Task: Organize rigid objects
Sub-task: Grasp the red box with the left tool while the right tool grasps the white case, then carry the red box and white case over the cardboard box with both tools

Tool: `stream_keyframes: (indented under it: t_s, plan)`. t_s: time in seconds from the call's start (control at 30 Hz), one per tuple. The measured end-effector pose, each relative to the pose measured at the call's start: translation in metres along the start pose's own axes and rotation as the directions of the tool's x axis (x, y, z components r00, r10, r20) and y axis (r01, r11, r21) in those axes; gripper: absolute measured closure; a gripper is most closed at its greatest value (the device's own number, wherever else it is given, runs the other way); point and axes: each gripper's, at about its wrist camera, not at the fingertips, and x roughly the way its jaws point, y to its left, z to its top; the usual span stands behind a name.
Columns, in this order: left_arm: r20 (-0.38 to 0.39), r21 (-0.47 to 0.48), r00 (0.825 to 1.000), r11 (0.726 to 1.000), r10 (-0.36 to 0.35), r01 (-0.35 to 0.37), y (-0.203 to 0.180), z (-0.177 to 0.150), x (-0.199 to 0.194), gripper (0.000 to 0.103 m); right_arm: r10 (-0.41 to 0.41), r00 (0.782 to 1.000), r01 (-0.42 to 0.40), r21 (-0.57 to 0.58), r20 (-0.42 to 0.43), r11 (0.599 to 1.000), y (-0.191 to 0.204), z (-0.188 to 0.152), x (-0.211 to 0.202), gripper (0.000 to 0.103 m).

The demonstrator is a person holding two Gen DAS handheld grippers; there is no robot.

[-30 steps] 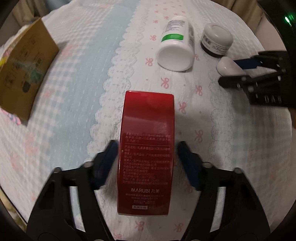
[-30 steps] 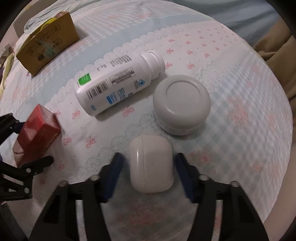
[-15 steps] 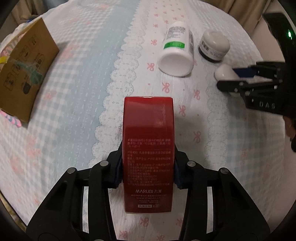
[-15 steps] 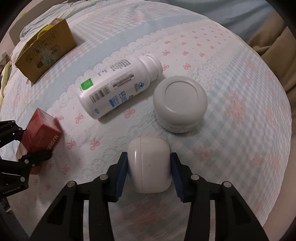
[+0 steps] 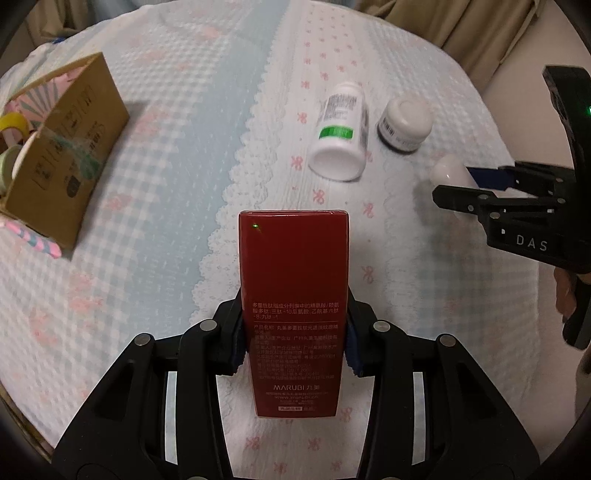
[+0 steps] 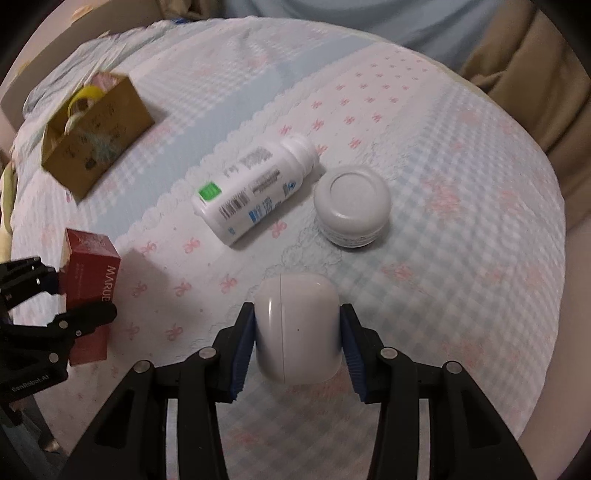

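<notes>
1. Left wrist view looks steeply down along its fingers, close over the quilted bed (image 5: 155, 155).
2. Right wrist view does likewise; both share the white bottle (image 5: 341, 133) (image 6: 255, 192) and cardboard box (image 5: 70, 158) (image 6: 99, 147).

Home bedroom: quilted bedspread (image 5: 177, 122) w/ pink bows & lace trim, beige curtain (image 5: 480, 29) behind.

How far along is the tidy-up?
Done: some items already sit in the cardboard box. In hand: left gripper clamps the red carton; right gripper clamps the white earbud case. Left: white bottle and jar on the bedspread.
</notes>
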Motion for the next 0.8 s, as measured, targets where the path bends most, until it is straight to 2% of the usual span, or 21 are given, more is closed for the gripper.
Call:
stream_keyframes:
  t_s: [0.27, 0.47, 0.63, 0.8]
  plan:
    - [0.078, 0.047, 0.996, 0.998, -0.052, 0.048, 0.003, 0.029, -0.066, 0.065, -0.054, 0.998, 0.048, 0.132, 0.040, 0.990, 0.013, 0.013, -0.070, 0.062]
    - [0.144, 0.080, 0.983, 0.992, -0.113, 0.102, 0.022, 0.061, -0.139, 0.065, -0.097, 0.991, 0.075, 0.216, 0.095, 0.974, 0.041, 0.038, -0.136, 0.062]
    - [0.190, 0.119, 0.972, 0.986, -0.136, 0.114, 0.060, 0.094, -0.202, 0.065, -0.123, 0.981, 0.073, 0.296, 0.153, 0.952, 0.079, 0.076, -0.199, 0.062]
    - [0.223, 0.160, 0.966, 0.983, -0.129, 0.095, 0.113, 0.129, -0.250, 0.065, -0.134, 0.970, 0.058, 0.343, 0.202, 0.938, 0.124, 0.122, -0.235, 0.062]
